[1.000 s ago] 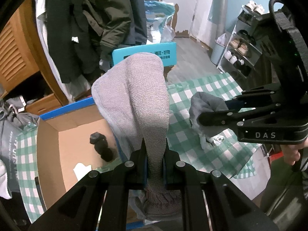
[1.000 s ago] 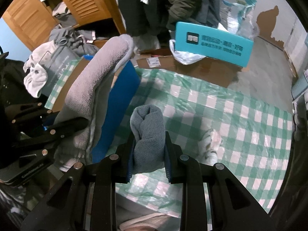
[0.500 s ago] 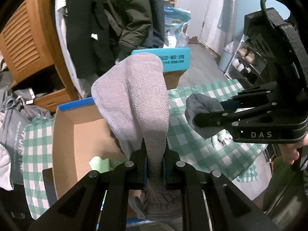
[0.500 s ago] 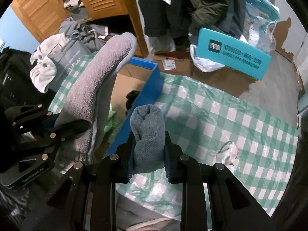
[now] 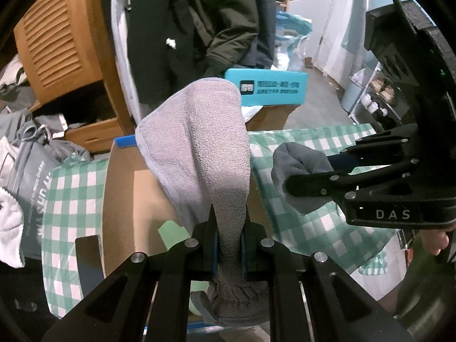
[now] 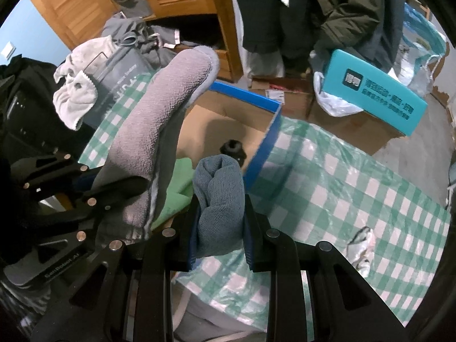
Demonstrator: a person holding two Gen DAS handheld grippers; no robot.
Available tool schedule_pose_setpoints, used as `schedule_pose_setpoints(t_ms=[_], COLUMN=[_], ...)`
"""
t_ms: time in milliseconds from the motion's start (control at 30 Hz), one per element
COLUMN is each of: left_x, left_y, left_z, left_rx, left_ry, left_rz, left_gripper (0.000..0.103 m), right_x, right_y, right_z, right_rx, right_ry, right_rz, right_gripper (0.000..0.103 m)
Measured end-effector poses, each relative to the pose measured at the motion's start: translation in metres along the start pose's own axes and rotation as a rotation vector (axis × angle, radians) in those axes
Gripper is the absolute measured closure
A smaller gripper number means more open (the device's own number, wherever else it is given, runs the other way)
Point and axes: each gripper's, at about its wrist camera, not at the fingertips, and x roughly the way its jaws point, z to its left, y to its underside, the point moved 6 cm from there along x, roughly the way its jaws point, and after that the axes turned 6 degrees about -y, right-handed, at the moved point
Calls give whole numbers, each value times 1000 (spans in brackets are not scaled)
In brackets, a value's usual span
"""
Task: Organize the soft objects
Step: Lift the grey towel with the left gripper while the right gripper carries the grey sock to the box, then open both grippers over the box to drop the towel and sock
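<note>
The left claw [image 5: 229,232] is clamped on a light grey fleecy cloth [image 5: 205,148] rising ahead of it. The right claw [image 6: 219,219] grips a folded blue-grey towel [image 6: 219,193]. Ahead and below both sits an open blue-sided cardboard box [image 6: 263,139] on the green-checked counter [image 6: 356,188].

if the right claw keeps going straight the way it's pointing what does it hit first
Probably the blue wall of the open cardboard box, or the black object just inside it; depth is unclear. The right claw grips a blue-grey cloth.

Two grippers, left [image 5: 229,239] and right [image 6: 219,228], two grey socks [image 5: 211,154] [image 6: 219,199], one cardboard box [image 6: 228,114], one teal carton [image 6: 376,97], one green cloth [image 6: 178,182].
</note>
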Motion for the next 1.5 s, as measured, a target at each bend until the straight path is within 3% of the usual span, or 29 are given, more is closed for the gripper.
schedule_pose_setpoints(t_ms=[700, 833, 1033, 1100, 1500], left_x=[43, 44, 39, 37, 30], left_y=[25, 25, 22, 21, 14], left_z=[45, 44, 48, 48, 27], left_rx=[-86, -86, -94, -99, -62], left_ry=[-61, -77, -110, -112, -113], left_rz=[125, 134, 116, 109, 88], left_gripper=[89, 83, 69, 62, 49], right_x=[53, 56, 54, 53, 29], right_y=[-14, -15, -13, -12, -5], right_z=[17, 18, 17, 14, -8], right_rx=[16, 19, 12, 19, 27], right_ry=[-18, -27, 7, 13, 95], right_rz=[79, 84, 66, 62, 12], right_gripper=[77, 72, 52, 52, 41])
